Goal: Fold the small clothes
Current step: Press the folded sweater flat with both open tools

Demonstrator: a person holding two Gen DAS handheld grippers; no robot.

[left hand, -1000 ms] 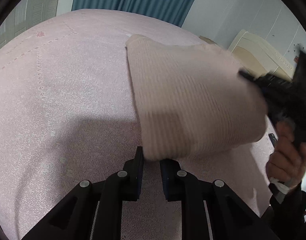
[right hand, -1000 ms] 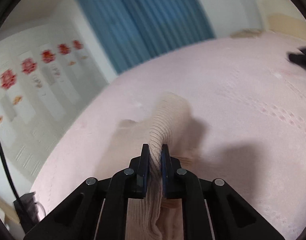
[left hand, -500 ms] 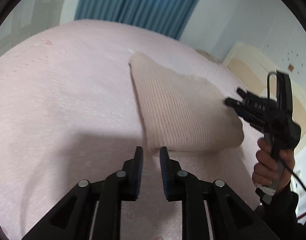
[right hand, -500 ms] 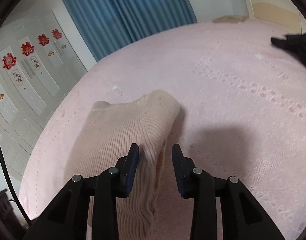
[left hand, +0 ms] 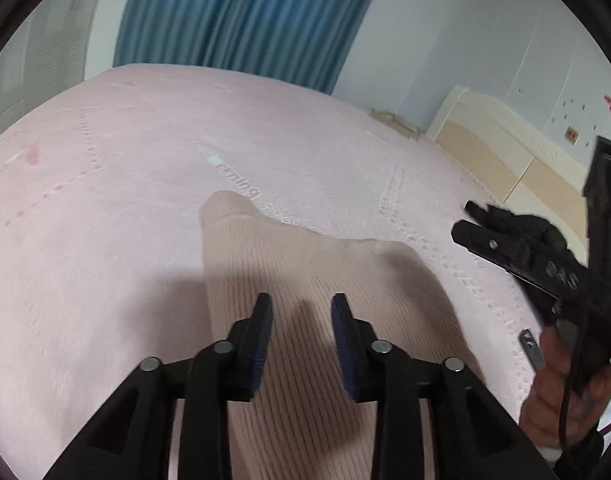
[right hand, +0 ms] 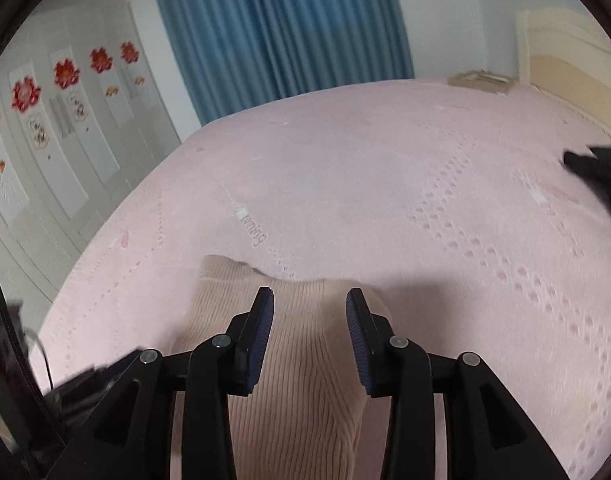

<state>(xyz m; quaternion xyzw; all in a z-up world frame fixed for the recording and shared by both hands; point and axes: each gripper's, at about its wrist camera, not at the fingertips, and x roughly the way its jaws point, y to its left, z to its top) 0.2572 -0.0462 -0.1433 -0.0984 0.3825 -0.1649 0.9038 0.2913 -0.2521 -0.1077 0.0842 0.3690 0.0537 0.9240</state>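
Both grippers have let go of the ribbed beige knitted garment (left hand: 305, 280) since a second ago, when each was pinched onto a fold of it. Now my left gripper (left hand: 301, 316) hangs above the cloth with its two black fingers well parted and nothing between the blue pads (left hand: 264, 332). My right gripper (right hand: 309, 314) shows the same from its own camera: fingers spread wide, empty, with the knit (right hand: 297, 380) lying beneath and between them. I can't tell whether either set of fingertips touches the fabric.

The garment lies flat on the pale pink bedspread with dotted embroidery lines (left hand: 105, 200), on the near part of the bed, its far edge forming a small peak at the left corner. From the left wrist view I see the right gripper (left hand: 475, 224) off to the right of the garment, held in a bare hand (left hand: 561, 392). Blue pleated curtains (right hand: 281, 28) hang behind the bed, and a cream headboard (left hand: 505, 152) stands at the right.
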